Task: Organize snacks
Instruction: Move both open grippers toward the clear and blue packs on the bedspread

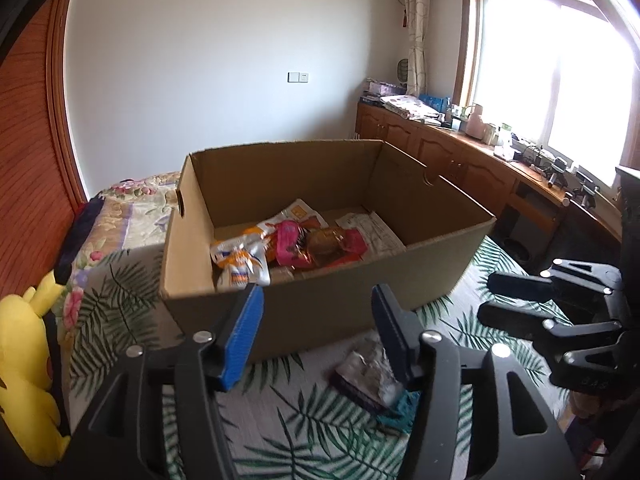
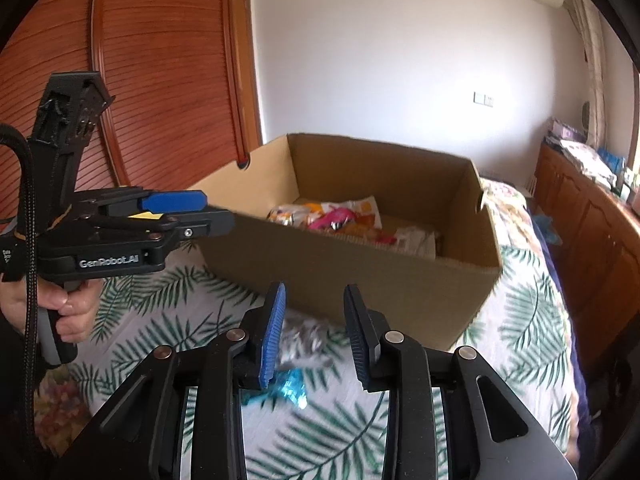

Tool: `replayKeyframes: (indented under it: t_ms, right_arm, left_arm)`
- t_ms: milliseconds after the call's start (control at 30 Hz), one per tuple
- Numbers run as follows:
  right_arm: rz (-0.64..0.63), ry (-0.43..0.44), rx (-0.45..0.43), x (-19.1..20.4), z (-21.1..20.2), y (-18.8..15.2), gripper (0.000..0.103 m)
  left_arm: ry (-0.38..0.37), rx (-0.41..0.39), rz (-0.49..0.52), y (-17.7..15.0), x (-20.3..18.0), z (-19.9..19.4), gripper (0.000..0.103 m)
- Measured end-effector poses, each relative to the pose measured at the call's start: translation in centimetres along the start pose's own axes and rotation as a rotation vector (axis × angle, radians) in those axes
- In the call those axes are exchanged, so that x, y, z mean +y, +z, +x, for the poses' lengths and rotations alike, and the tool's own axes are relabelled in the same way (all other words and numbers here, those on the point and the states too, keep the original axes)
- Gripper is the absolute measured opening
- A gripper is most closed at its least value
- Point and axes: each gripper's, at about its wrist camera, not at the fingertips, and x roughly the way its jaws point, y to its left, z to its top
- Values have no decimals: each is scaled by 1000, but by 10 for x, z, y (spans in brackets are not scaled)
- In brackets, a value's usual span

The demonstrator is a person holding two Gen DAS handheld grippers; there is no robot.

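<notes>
Two grippers: both are up in the air, near the front of the box, and neither holds anything.
Yellow plush toy (image 1: 28, 364): it lies far to the left on the bed and is not a snack.
Left gripper (image 1: 316, 332): its jaws are wide apart and empty, with blue ridged pads (image 1: 240, 336) on the fingers.
Big brown cardboard box (image 1: 340, 288): it sits open on the leaf-print bed sheet (image 1: 320, 440).
Bright snack packets in the box (image 1: 288, 244): orange, pink and white bags are piled on its floor. This part looks done.
Silver crinkly snack packet on the sheet (image 1: 368, 368): it lies just in front of the box, under the left gripper's open jaws. It is not packed yet.
Small shiny blue wrapper (image 2: 290, 390): it lies beside the silver packet and also waits.
Right gripper (image 2: 314, 332): its jaws are partly open and empty.
What is left: I think just these two loose packets, though more may be hidden.
</notes>
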Motion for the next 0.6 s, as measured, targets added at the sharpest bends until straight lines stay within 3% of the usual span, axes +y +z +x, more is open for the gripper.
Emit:
replayKeyframes:
  t_ms: [167,600]
  right_arm:
    - [9,8,43,7,3,-21,34]
    - [7,42,164,21,41,-54,50]
  left_arm:
    - [3,-5,-3,-16,-5,-3,70]
    - [41,58,-9,-59,1,9,71]
